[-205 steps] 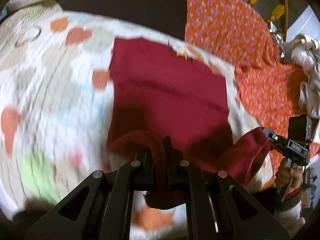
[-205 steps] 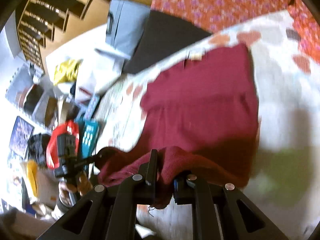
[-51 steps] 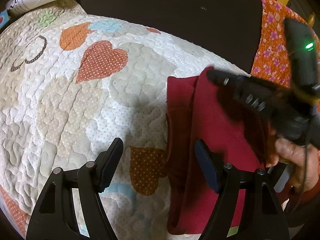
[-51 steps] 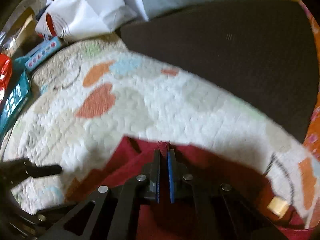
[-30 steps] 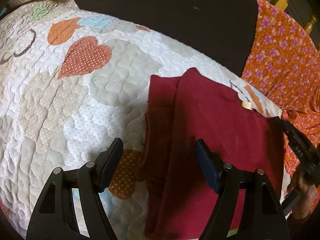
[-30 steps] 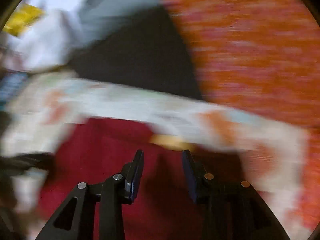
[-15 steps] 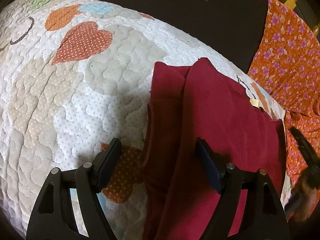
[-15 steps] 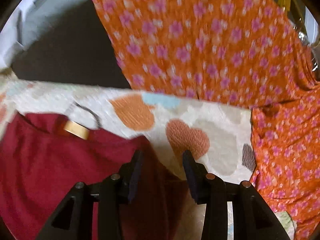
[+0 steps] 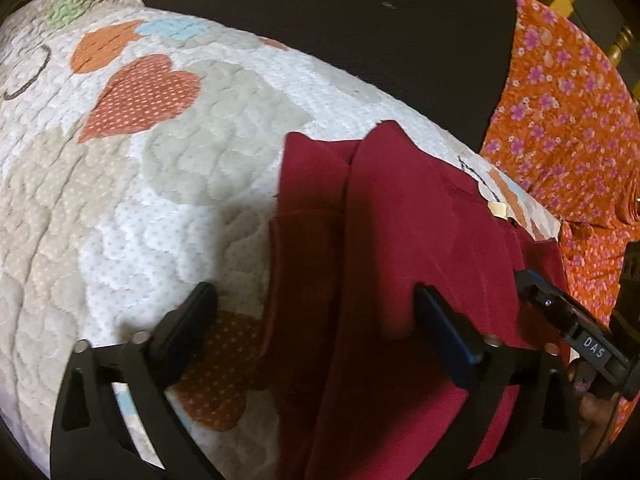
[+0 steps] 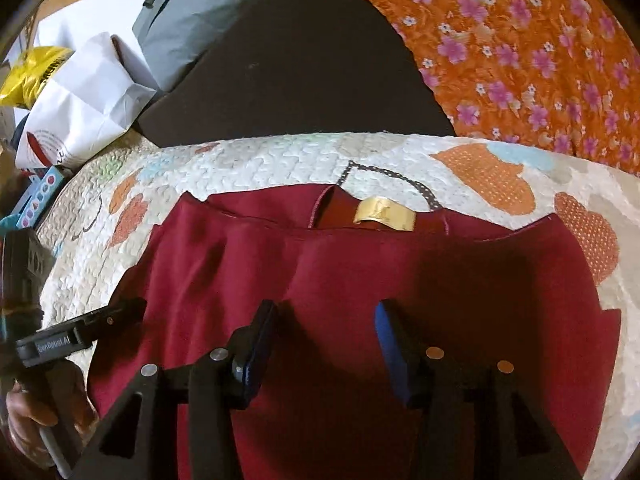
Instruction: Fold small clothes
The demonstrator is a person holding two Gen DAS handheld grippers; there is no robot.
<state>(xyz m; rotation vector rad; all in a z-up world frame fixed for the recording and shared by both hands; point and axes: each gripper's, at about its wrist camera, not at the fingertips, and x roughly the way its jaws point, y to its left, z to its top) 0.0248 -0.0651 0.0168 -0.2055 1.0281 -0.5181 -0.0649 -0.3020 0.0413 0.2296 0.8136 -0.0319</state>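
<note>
A dark red garment [image 9: 400,240] lies partly folded on the heart-patterned quilt [image 9: 160,184], its left side doubled over in layers. My left gripper [image 9: 316,312] hovers over that folded left edge. Its jaws are opening wide; cloth lies under the gap, and the pads press on nothing. In the right wrist view the garment [image 10: 320,264] shows its neckline and a gold label [image 10: 384,214] at the far side. My right gripper [image 10: 326,320] is low over the garment's middle, jaws opening, nothing pinched. Each gripper shows in the other's view: the right gripper [image 9: 532,288] and the left gripper [image 10: 120,312].
A black cushion [image 9: 320,20] lies behind the quilt. Orange flowered fabric [image 9: 560,120] covers the right side. A white paper bag [image 10: 80,108], a grey pillow [image 10: 192,12] and a yellow bag [image 10: 32,68] sit at the back left. A hand [image 10: 40,408] holds the left gripper.
The right gripper let go of the folded edge, swung out to the right, then came back down over the garment with wider jaws. The left jaws spread further; that hand stayed put.
</note>
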